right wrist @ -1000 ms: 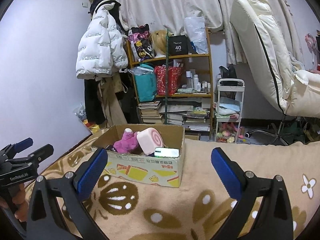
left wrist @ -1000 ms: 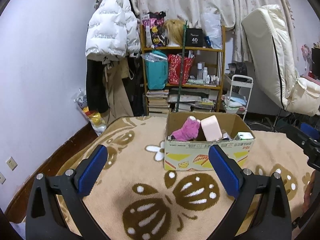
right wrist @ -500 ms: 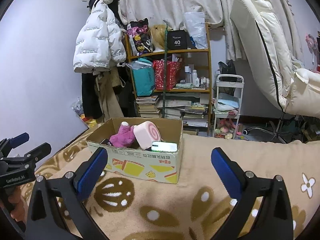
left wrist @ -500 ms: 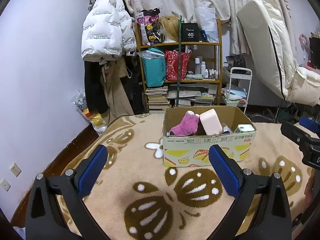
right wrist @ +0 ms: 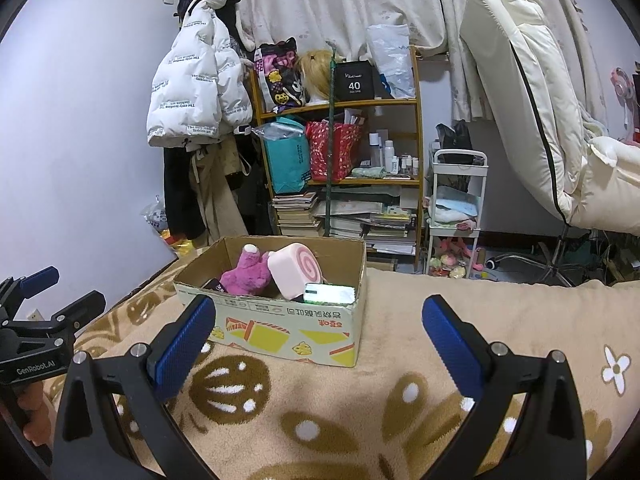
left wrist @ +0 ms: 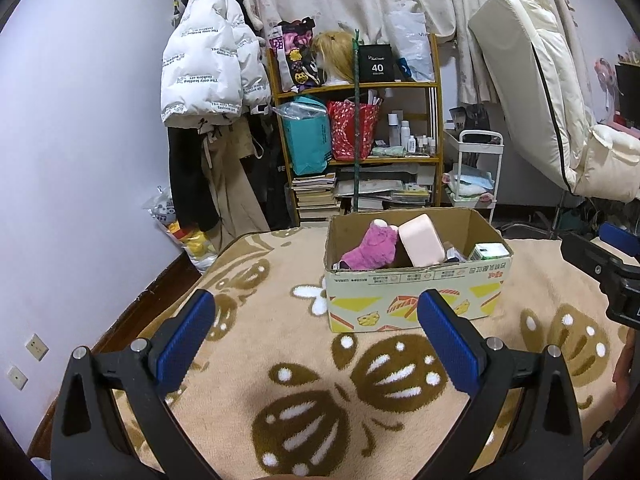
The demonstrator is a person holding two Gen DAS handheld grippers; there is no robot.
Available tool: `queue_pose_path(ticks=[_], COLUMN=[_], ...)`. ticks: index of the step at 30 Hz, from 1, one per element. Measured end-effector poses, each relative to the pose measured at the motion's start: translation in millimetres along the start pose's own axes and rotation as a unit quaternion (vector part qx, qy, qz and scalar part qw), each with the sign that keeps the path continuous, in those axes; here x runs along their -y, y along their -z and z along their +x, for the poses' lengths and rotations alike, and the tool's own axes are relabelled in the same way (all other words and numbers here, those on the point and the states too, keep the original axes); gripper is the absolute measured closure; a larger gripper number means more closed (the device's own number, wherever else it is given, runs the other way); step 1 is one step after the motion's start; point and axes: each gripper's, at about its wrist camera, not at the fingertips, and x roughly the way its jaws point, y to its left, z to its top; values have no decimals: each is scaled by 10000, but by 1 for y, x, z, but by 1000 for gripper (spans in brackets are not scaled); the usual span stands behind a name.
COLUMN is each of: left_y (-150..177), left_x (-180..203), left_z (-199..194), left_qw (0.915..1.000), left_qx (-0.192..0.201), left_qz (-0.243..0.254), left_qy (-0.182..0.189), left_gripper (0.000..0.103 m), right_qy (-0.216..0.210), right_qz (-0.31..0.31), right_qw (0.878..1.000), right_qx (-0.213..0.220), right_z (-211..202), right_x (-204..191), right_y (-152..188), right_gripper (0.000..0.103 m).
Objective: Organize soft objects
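Between our jaws, both sets: nothing held.

1. Left gripper [left wrist: 316, 320], black frame with blue ribbed pads: jaws spread wide, empty, over the rug.
2. Right gripper [right wrist: 318, 326], same make: jaws spread wide, empty.
3. Beige plush rug with brown beetle-and-flower pattern [left wrist: 248, 344]: it carries the box; we see no loose soft thing lying on it.
4. Open cardboard box with yellow and orange print [left wrist: 412, 288]: ahead of both grippers, its long side turned across our view. From the left wrist it lies ahead and to the right of centre; from the right wrist, ahead and to the left [right wrist: 280, 328]. We judge it to sit between the two hands, neither plainly nearer.
5. Magenta plush toy [right wrist: 246, 274]: inside the box, left half, leaning against item 6.
6. Pale pink foam roll with swirl end face [right wrist: 296, 274]: inside, centre, tilted, long axis running front to back.
7. Small white-and-green carton [right wrist: 329, 294]: inside, at the near right corner.
8. Wooden shelf of bags and books [left wrist: 360, 140]: behind the box, well apart.

Judgement: sorting looks complete or paused; any next reach goes forward and inward.
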Motion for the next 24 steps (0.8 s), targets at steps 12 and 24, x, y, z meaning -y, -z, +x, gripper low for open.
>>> queue_pose_path(ticks=[12, 24], left_y=[-1, 0], left_x=[-1, 0], left_z=[-1, 1], left_qw=[10000, 10000], left_qx=[-10, -43], left_qz=[-7, -1], left_qy=[1, 4], left_gripper=[3, 3], right_qy=[-5, 5], right_qz=[-3, 4], right_qw=[10000, 10000], right_qx=[1, 14], right_z=[0, 0], right_x=[1, 2], right_y=[0, -1], right_gripper=[0, 0])
